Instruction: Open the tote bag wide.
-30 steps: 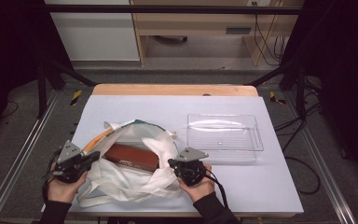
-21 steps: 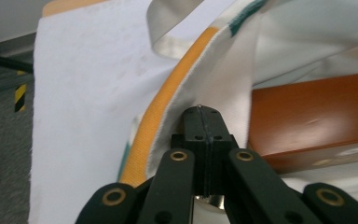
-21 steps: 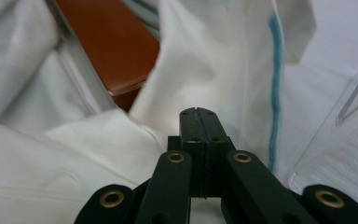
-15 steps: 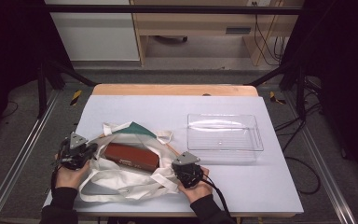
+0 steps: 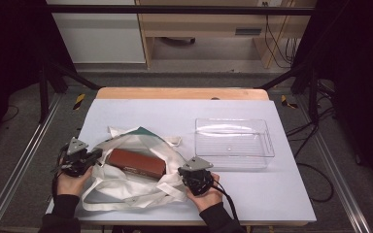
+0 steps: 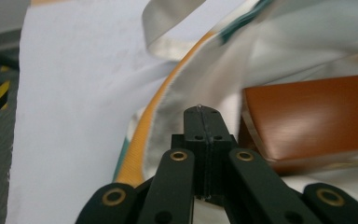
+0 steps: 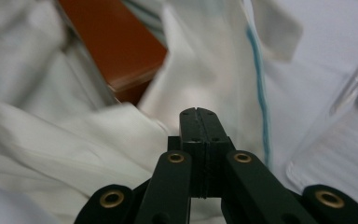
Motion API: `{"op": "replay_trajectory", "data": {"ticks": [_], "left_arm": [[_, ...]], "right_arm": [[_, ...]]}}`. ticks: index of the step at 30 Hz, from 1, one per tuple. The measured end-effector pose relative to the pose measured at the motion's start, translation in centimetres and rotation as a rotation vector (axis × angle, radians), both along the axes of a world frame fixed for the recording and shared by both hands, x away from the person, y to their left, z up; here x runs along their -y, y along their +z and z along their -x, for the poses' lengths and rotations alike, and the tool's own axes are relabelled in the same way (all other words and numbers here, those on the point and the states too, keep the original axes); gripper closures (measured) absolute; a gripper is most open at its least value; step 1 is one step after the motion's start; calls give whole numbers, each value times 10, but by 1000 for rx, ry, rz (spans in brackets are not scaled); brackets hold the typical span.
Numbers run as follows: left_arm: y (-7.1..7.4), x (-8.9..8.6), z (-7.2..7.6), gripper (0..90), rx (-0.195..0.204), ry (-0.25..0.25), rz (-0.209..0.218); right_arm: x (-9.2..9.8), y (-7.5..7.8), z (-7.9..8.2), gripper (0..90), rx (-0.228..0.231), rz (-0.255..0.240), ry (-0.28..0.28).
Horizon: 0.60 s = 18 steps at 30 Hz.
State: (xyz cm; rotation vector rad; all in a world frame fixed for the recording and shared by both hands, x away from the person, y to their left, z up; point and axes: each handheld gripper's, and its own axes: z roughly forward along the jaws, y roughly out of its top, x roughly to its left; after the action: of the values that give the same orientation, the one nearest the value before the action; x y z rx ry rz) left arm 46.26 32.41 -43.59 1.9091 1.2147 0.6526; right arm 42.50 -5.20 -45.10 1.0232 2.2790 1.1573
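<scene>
A white cloth bag (image 5: 126,187) with long handles lies slumped on the table's near left. A brown flat box (image 5: 136,162) rests in its open mouth. My left gripper (image 5: 97,154) is at the bag's left rim, jaws shut, seemingly pinching the orange-edged rim (image 6: 168,107); the box (image 6: 307,121) sits just right of the jaws. My right gripper (image 5: 183,174) is at the bag's right side, jaws shut with white fabric (image 7: 135,126) bunched at the tips (image 7: 198,112), and the box (image 7: 116,46) lies beyond.
A clear plastic tray (image 5: 233,141) stands to the right of the bag, its corner (image 7: 349,140) close to my right gripper. The white table top (image 5: 175,111) stretches to a wooden strip at the back. Metal rails run along both sides.
The bag, puffed up a second ago, has sunk and flattened. My left gripper has moved inward and down with the bag's left rim. The right gripper has barely shifted.
</scene>
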Motion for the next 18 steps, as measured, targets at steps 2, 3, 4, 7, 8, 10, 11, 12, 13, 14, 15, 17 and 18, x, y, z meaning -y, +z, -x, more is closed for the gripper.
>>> {"op": "replay_trajectory", "data": {"ticks": [2,3,4,7,8,10,11,12,13,14,15,17,18], "left_arm": [[8,2,13,900,24,-29,19],[11,4,19,900,34,-44,20],[13,6,25,900,37,-53,14],[11,13,40,900,19,-87,-6],[8,15,45,900,7,-95,-20],[-2,17,53,900,-23,-102,-51],[-8,17,55,900,-47,-98,-67],[-13,16,57,900,-67,-96,-77],[-17,16,59,900,-85,-102,-100],[-20,16,60,900,-95,-105,-116],[-22,16,60,900,-100,-104,-122],[-22,19,59,900,-99,-100,-146],[-24,20,58,900,-105,-102,-161]], "right_arm": [[0,15,6,900,23,-58,39],[-2,20,10,900,25,-76,59],[-4,24,14,900,24,-84,82],[-11,23,25,900,-9,-81,138],[-13,19,28,900,-20,-70,147],[-13,11,32,900,-37,-55,157],[-13,7,33,900,-47,-45,158],[-12,1,33,900,-60,-36,157],[-12,-3,33,900,-71,-29,153],[-10,-8,33,900,-79,-24,151],[-9,-11,33,900,-87,-26,148],[-7,-17,32,900,-86,-22,138],[-6,-19,32,900,-83,-18,134]]}}
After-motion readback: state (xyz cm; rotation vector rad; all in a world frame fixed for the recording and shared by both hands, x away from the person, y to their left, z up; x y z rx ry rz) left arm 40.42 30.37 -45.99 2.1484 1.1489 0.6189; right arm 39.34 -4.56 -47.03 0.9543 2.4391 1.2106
